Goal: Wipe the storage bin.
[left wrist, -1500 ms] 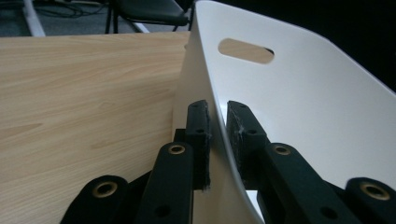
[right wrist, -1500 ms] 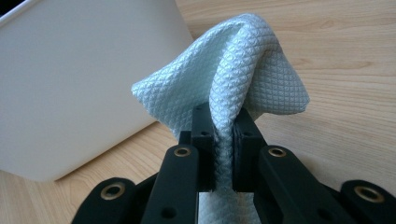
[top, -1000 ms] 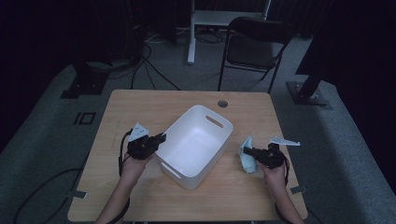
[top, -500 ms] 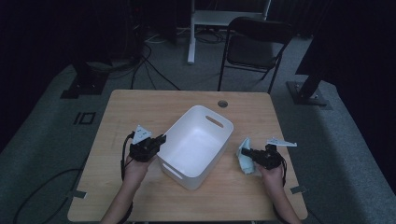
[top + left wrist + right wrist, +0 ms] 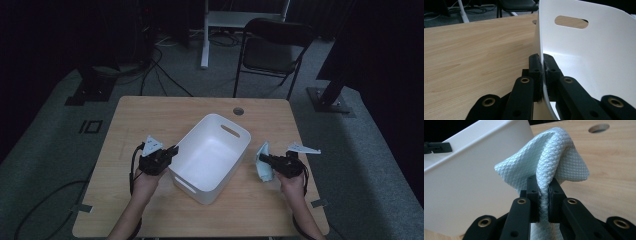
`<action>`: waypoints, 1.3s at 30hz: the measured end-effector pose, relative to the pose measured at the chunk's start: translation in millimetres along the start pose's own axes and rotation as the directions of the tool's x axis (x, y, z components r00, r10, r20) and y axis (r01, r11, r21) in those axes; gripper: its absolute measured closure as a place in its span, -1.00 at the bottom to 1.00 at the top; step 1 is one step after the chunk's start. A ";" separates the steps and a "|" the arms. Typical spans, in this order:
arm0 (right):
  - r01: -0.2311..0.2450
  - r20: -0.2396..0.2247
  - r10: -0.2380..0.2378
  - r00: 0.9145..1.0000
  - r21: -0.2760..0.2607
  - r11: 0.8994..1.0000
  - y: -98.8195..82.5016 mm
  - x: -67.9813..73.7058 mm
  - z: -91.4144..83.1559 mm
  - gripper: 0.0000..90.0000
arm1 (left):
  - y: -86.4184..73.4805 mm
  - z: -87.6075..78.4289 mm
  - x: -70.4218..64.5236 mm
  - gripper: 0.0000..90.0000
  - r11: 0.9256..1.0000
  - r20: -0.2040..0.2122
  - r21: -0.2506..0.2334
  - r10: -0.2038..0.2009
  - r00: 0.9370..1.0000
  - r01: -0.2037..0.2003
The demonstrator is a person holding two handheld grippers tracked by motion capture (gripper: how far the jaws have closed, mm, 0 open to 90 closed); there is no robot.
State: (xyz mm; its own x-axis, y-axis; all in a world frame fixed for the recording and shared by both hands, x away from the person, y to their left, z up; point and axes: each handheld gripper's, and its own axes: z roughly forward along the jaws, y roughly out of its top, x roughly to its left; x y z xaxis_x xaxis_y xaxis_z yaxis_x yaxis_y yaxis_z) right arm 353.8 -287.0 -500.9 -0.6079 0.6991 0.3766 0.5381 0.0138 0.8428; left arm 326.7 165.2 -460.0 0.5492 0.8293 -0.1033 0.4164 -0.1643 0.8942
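White rectangular plastic tub (image 5: pixel 212 155) with smooth walls, rounded corners and slot handles, standing askew at the centre of the pale wood-grain table (image 5: pixel 165 112); the left gripper (image 5: pixel 542 72) pinches its thin rim. The right gripper (image 5: pixel 543 200) pinches a pale blue, diamond-embossed cloth (image 5: pixel 554 160), bunched in soft folds just beside the tub's right wall. Compared with one second earlier, tub, cloth and both grips are practically unchanged.
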 end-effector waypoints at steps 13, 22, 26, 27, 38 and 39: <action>0.040 -0.047 -0.042 0.998 -0.028 0.999 20.4 16.6 16.4 0.84 | 1.3 1.1 2.9 0.93 1.000 0.024 0.010 -0.004 1.000 0.003; 0.039 -0.072 -0.044 0.996 -0.059 0.997 28.4 23.4 22.2 0.84 | 2.3 1.6 4.9 0.93 1.000 0.047 0.017 0.022 0.999 -0.023; 0.035 -0.067 -0.039 0.997 -0.055 0.998 26.6 21.9 23.4 0.83 | 2.4 1.8 6.0 0.93 0.999 0.060 0.017 0.029 0.998 -0.030; 0.030 -0.069 -0.034 0.997 -0.054 0.998 25.6 21.0 24.3 0.84 | 2.3 1.9 6.3 0.93 0.999 0.067 0.016 0.029 0.997 -0.031; -0.007 -0.079 0.005 0.997 -0.026 1.000 22.5 22.1 25.7 0.84 | 2.9 2.3 6.4 0.92 0.999 0.062 0.020 0.033 0.998 -0.035; -0.007 -0.079 0.005 0.997 -0.026 1.000 22.5 22.1 25.7 0.84 | 2.9 2.3 6.4 0.93 0.999 0.062 0.020 0.033 0.998 -0.035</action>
State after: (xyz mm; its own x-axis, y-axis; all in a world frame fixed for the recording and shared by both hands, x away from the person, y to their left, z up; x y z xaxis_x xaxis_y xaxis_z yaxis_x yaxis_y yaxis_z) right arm 367.4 -252.8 -483.4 -0.6493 0.6407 0.4097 0.5266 -0.0099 0.8500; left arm 333.1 168.8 -459.1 0.6068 0.7885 -0.1002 0.4114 -0.2037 0.8884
